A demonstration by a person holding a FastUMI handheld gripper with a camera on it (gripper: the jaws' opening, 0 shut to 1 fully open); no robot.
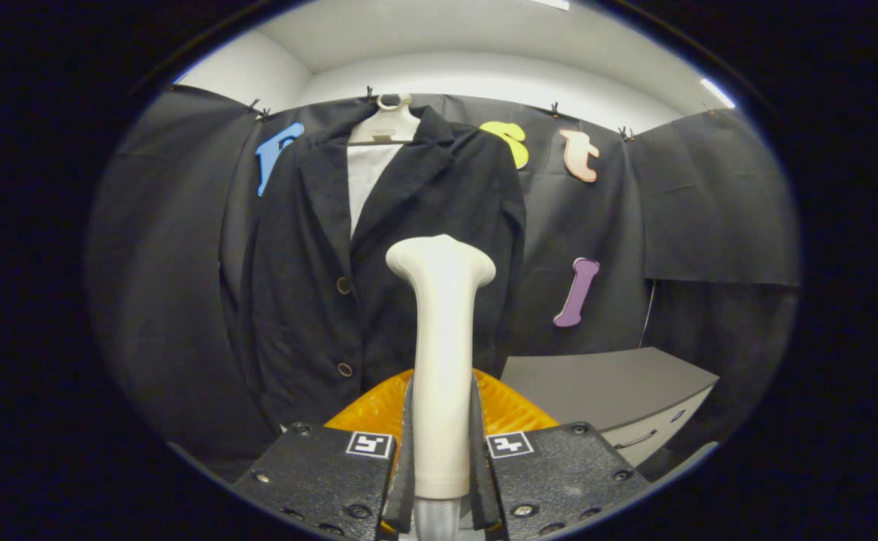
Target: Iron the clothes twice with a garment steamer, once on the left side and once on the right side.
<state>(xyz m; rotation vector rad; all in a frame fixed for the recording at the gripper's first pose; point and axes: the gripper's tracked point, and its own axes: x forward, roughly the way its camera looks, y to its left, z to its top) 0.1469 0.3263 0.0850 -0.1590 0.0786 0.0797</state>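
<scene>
1. Gripper (pixel 442 451) is clamped on the white garment steamer (pixel 440 361); both fingers (pixel 407 451) press its handle from either side, and the steamer stands upright between them with its flared head up ahead.
2. Dark jacket (pixel 394 255) hangs beyond the fingers on a white hanger (pixel 386 124), facing the gripper. Steamer head sits in front of the jacket's right-hand panel; can't tell whether it touches the fabric.
3. Jacket open at the collar, with something white (pixel 367 180) behind the lapels. Two buttons (pixel 343 285) run down the front, just left of the steamer.
4. Containers: grey cabinet (pixel 619 391) to the right of the fingers with a drawer front and handle, drawer closed, contents not visible.
5. Orange ribbed piece (pixel 379 409) just ahead of the fingers, behind the steamer's handle; can't tell what it is.
6. Writing: square black-and-white markers (pixel 370 443) on top of the gripper body, one each side. No brand readable on steamer or jacket.
7. Room: jacket's left sleeve edge hangs well left of the steamer; right sleeve edge is just right of the head. Bare black cloth wall (pixel 709 210) beyond on both sides.
</scene>
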